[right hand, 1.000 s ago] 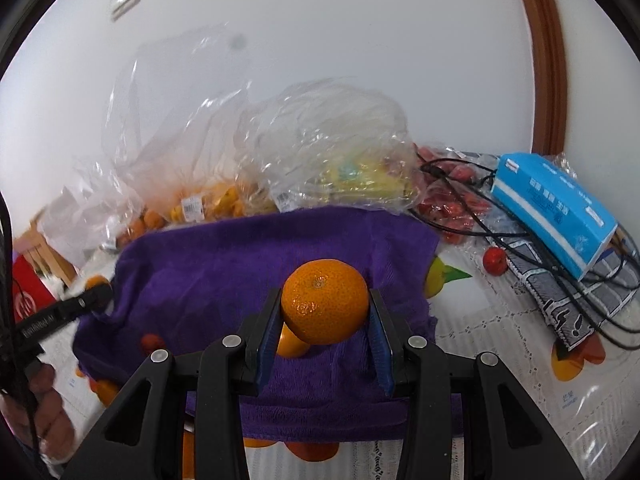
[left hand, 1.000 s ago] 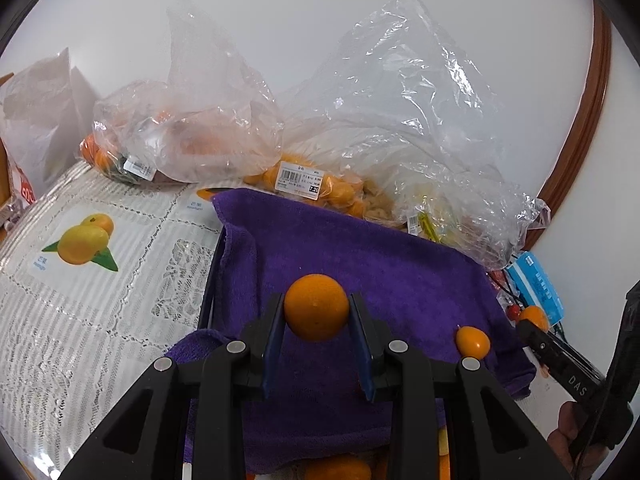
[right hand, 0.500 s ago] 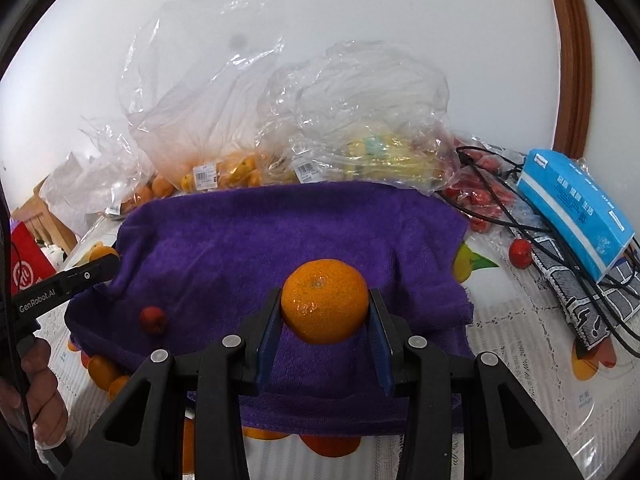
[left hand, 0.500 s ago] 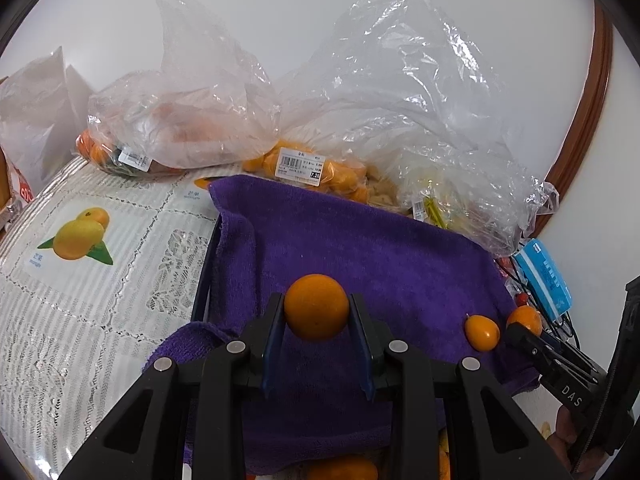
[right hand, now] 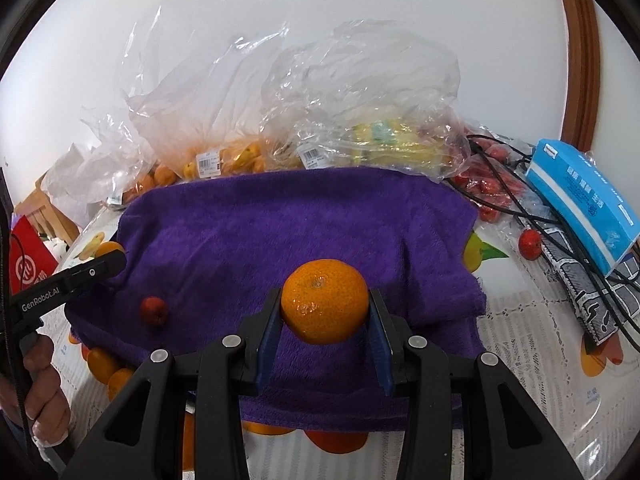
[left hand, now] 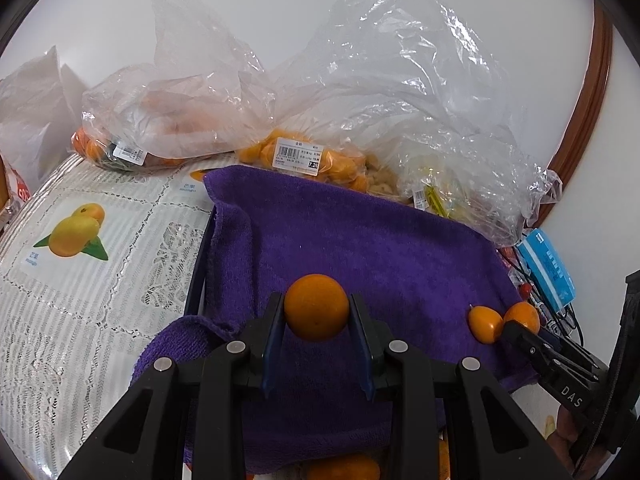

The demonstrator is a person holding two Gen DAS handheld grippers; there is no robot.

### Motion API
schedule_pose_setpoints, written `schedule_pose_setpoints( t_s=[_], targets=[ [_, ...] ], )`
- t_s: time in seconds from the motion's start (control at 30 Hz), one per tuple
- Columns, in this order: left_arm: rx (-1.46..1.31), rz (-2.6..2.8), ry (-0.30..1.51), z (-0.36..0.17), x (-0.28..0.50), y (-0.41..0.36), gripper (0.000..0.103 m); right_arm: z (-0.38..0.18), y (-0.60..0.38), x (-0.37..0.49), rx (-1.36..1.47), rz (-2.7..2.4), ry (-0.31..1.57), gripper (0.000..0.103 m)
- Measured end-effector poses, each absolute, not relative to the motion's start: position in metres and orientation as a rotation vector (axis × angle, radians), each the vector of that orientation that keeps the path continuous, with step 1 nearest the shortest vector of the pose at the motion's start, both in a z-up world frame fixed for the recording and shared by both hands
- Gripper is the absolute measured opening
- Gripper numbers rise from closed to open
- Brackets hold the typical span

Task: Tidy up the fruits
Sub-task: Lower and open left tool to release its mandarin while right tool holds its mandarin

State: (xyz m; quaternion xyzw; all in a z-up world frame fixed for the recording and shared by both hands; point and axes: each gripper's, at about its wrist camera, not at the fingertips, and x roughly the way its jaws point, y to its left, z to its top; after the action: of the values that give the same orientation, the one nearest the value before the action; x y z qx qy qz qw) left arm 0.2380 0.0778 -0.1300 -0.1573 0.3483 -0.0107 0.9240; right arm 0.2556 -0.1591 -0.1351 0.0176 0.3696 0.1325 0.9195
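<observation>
Here the left gripper point(left hand: 316, 318) has its jaws closed on a small smooth orange point(left hand: 316, 307), which sits up between the two blue pads, above the purple towel point(left hand: 360, 248). The right gripper point(right hand: 324, 312) has its jaws closed on a bigger mandarin point(right hand: 324, 306) with a bumpy skin and a little stem mark on top, and this one too is held above the towel. In the left wrist view, a small oval kumquat point(left hand: 485, 325) lies on the towel near its right edge, just beside the tip of the right gripper. In the right wrist view, a small red fruit point(right hand: 153, 310) lies on the towel at the left, near the tip of the left gripper, and a hand point(right hand: 42, 392) holds that gripper's handle. The towel is spread over the counter point(left hand: 80, 280), which has a lacy cover with fruit pictures on it. More oranges point(right hand: 106, 366) peek out from under the front edge of the towel. Behind the towel, against the wall, stand clear plastic bags point(left hand: 312, 120) with orange and yellow fruit inside. To the right lie a blue box point(right hand: 580, 204), black cables point(right hand: 520, 200) and a loose red fruit point(right hand: 530, 243).
</observation>
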Motion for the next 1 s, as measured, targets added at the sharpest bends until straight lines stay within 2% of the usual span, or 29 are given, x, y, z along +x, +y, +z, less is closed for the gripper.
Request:
schedule_pose_setpoints(
  t_s=[0.93,1.0],
  targets=[
    [-0.296,-0.041,0.749,-0.1357,0.2418,0.0721,0.030,-0.1361,-0.1560,0.2544,-0.005,0.283,0.764,0.041],
    [-0.300,-0.046,0.744,-0.1348,0.2411,0.0725,0.033,-0.1366,-0.1563,0.2545,-0.010,0.281,0.766,0.041]
  ],
)
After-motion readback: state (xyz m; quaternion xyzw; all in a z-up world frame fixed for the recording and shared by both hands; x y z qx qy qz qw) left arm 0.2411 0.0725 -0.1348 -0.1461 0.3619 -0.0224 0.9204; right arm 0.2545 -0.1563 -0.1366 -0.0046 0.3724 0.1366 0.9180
